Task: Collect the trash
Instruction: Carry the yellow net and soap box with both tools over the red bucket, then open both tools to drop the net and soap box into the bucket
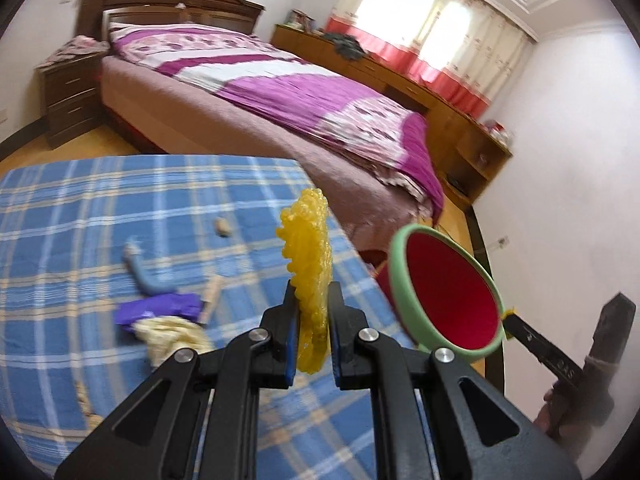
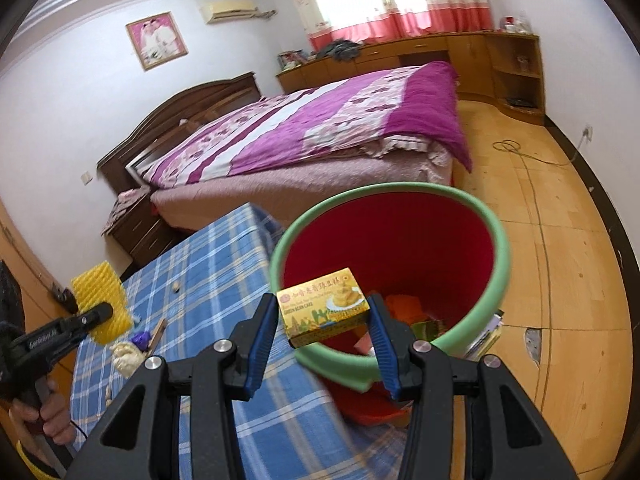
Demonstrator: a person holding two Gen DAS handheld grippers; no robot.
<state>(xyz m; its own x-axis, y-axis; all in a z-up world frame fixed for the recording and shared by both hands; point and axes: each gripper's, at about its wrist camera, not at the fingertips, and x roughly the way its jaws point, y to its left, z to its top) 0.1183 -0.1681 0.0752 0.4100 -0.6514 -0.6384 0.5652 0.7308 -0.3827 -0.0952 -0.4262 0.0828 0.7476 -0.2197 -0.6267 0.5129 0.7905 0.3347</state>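
Observation:
My left gripper is shut on a yellow foam net and holds it above the blue plaid table; the net also shows in the right wrist view. My right gripper holds a yellow green-bean-cake box over the near rim of the red bin with a green rim. The bin stands off the table's right edge and has trash inside. In the left wrist view the bin is to the right, and the right gripper shows beyond it.
On the table lie a purple wrapper, a cream crumpled piece, a grey-blue tube, a wooden stick and a small nut-like bit. A bed stands beyond. A cable lies on the wooden floor.

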